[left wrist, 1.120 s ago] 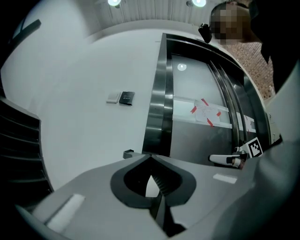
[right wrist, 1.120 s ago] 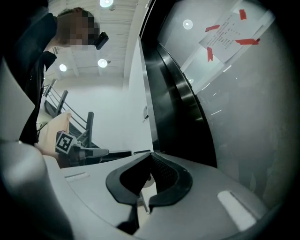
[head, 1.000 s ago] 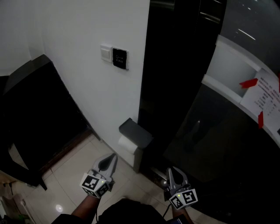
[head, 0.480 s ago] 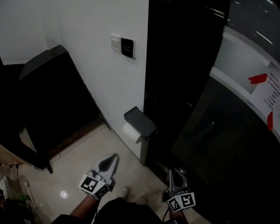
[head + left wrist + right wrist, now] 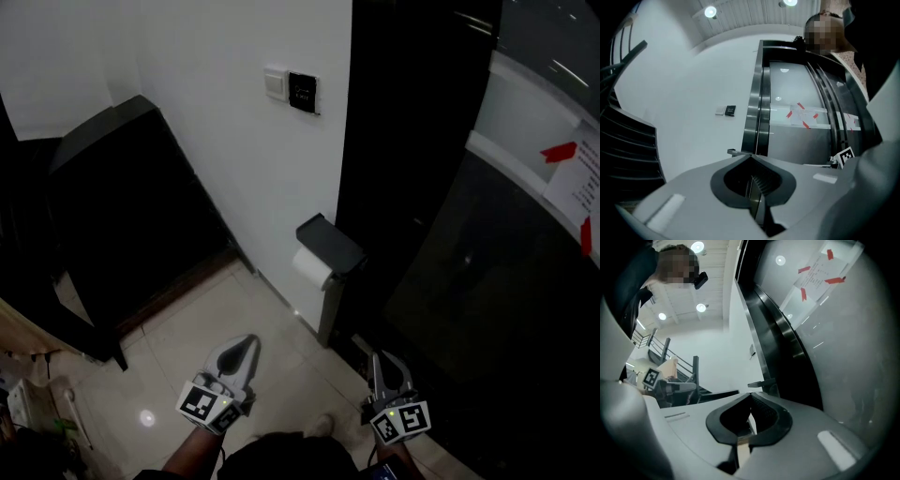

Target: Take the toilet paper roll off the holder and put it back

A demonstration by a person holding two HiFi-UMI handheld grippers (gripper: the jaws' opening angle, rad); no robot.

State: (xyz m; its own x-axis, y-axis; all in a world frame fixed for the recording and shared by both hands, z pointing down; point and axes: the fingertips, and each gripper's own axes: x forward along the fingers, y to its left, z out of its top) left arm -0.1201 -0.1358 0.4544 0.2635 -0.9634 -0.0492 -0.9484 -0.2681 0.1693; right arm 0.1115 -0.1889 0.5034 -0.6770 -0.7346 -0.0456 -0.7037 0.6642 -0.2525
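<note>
In the head view, the white toilet paper roll [image 5: 312, 267] is seen seated on its holder, tucked under the dark grey flip cover [image 5: 330, 244] at the corner where the white wall [image 5: 225, 141] meets the glossy black panel [image 5: 403, 187]. The roll's long axis appears to run along the wall. It lies ahead of both tools and well apart from them, roughly between their lines. The left gripper [image 5: 246, 342] and the right gripper [image 5: 380, 360] are held low over the pale tiled floor [image 5: 187, 328], and neither is clearly nearer.

In the left gripper view, the left gripper's [image 5: 751, 157] jaws are pressed together with nothing between them. The cover is made out as a small grey ledge [image 5: 733, 151] just above their tips.

In the right gripper view, the right gripper's [image 5: 750, 394] jaws are likewise closed and empty, with the cover [image 5: 761, 382] ahead and slightly to the right. Jaws would need spreading before any grasp.
</note>
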